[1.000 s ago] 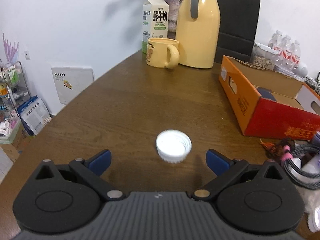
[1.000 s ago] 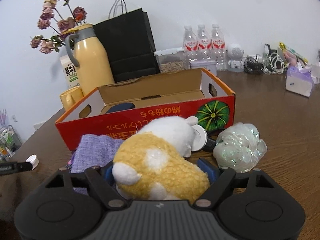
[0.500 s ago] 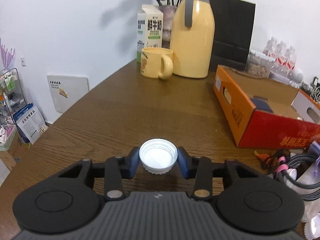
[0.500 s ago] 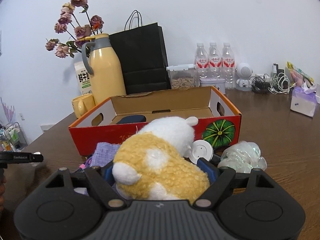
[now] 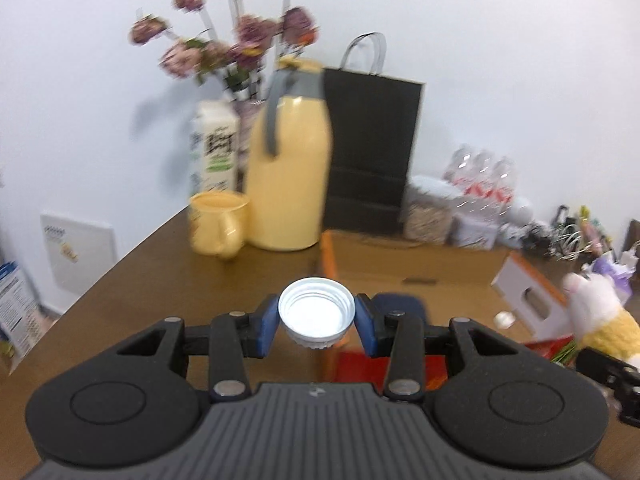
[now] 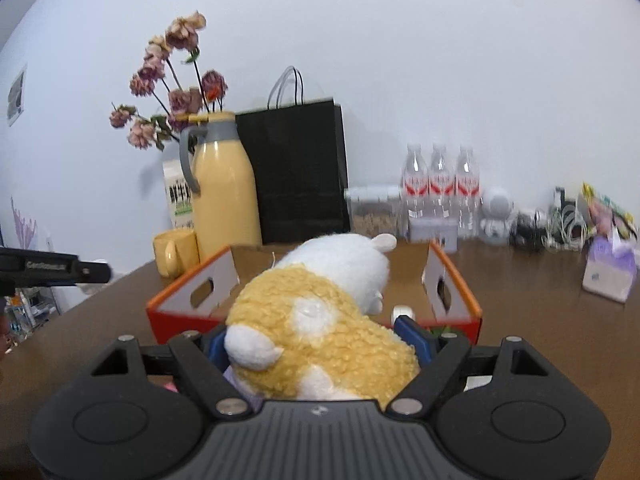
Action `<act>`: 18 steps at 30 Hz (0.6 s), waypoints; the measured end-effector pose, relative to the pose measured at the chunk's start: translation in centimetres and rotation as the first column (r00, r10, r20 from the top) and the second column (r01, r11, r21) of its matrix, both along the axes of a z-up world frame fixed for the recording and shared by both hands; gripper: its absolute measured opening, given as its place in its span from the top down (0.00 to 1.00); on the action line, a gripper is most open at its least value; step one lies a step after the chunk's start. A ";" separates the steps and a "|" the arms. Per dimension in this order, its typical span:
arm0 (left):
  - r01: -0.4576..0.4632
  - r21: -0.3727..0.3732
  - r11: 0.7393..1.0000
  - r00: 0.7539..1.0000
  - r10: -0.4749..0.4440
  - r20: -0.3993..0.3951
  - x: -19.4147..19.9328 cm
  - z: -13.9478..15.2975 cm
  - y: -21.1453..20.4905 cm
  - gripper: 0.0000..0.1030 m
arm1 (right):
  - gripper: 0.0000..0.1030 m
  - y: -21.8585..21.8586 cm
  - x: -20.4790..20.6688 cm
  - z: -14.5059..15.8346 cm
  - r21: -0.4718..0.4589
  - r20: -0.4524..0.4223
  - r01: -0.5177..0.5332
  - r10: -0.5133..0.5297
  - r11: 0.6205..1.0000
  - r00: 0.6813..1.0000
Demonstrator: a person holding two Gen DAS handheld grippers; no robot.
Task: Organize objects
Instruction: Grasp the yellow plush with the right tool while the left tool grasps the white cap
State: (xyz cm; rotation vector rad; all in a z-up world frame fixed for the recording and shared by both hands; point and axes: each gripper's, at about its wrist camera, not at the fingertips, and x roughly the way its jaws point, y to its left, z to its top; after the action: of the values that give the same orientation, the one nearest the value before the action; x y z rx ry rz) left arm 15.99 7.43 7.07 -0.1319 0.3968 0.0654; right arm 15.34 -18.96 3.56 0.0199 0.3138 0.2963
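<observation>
The left gripper (image 5: 317, 319) is clamping a white screw cap (image 5: 317, 313) between its blue pads (image 5: 267, 325), open side facing up so the ridged inner wall and flat bottom are showing. The cap is sitting at the centre of the left wrist view, hanging clear of the brown table (image 5: 168, 280), just in front of the near orange corner of the cardboard box (image 5: 420, 264).

The right gripper (image 6: 316, 340) is squeezing a plush toy (image 6: 320, 320), yellow and fleecy at the back with white patches, white at the head with a small round ear. The toy is filling the lower centre of the right wrist view and is hiding much of the box (image 6: 452, 292) behind it. In the left wrist view the same toy (image 5: 600, 312) is showing at the right edge, beyond the box's white end flap.

The box is lying open at the top, its brown floor mostly bare apart from a dark blue thing (image 5: 400, 304) near the corner. Behind it, along the wall, a yellow jug (image 5: 288, 184), a yellow mug (image 5: 218, 222), a milk carton (image 5: 214, 148), a black paper bag (image 5: 368, 152) and water bottles (image 6: 440, 188) are crowding the far edge. The table's left edge is running diagonally at the left of the left wrist view, with bare wood between it and the box.
</observation>
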 end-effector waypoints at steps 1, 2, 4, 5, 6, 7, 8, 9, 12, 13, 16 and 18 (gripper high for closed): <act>0.011 0.002 1.000 1.000 -0.011 0.006 0.5 0.4 -0.6 0.60 | 0.22 0.0 0.5 0.5 -0.008 0.020 -0.006 0.006 1.000 1.000; 0.020 0.006 1.000 1.000 -0.020 0.008 1.1 0.6 -1.3 0.60 | 0.22 0.0 0.9 0.9 -0.016 0.036 -0.009 0.010 1.000 0.999; 0.032 0.009 0.999 0.999 -0.032 0.006 2.5 0.8 -2.3 0.60 | 0.22 0.1 2.0 1.6 -0.038 0.068 -0.015 0.018 0.999 0.998; 0.033 0.008 0.999 0.999 -0.033 0.002 3.2 0.8 -2.8 0.60 | 0.22 0.1 2.8 1.9 -0.048 0.078 -0.015 0.019 0.999 0.997; 0.034 0.006 0.999 0.999 -0.034 -0.003 3.9 0.8 -3.3 0.60 | 0.22 0.1 3.6 2.1 -0.057 0.082 -0.011 0.016 0.998 0.996; 0.034 0.006 0.999 0.999 -0.034 -0.007 4.8 0.8 -3.7 0.60 | 0.22 0.1 4.7 2.3 -0.065 0.083 -0.007 0.012 0.998 0.996; 0.032 0.005 0.999 0.999 -0.032 -0.010 5.4 0.8 -4.1 0.60 | 0.22 0.1 5.7 2.3 -0.071 0.081 -0.005 0.010 0.997 0.997; 0.029 0.005 1.000 0.999 -0.029 -0.015 6.1 0.7 -4.4 0.60 | 0.22 0.1 6.9 2.3 -0.080 0.075 -0.004 0.010 0.997 0.997; 0.020 0.003 1.000 0.999 -0.020 -0.030 8.4 0.3 -5.1 0.60 | 0.22 0.2 9.9 1.9 -0.102 0.054 -0.008 0.013 0.995 0.998; 0.019 0.004 1.000 0.999 -0.018 -0.036 9.2 0.1 -5.3 0.60 | 0.22 0.2 11.0 1.7 -0.103 0.046 -0.008 0.013 0.995 0.999; 0.020 0.003 1.000 0.998 -0.020 -0.052 10.9 -0.9 -5.7 0.60 | 0.22 -0.2 13.4 0.3 -0.083 0.012 -0.004 0.005 0.997 1.000; 0.034 0.017 0.999 0.997 -0.033 -0.075 11.6 -1.9 -5.8 0.60 | 0.22 -0.7 14.6 -0.8 -0.070 -0.034 -0.012 0.010 0.997 0.999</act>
State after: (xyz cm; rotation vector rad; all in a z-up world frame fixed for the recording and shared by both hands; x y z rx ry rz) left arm 27.64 1.59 5.19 -0.1049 0.4726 0.0410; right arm 29.96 -19.63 2.76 -0.0458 0.3575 0.2958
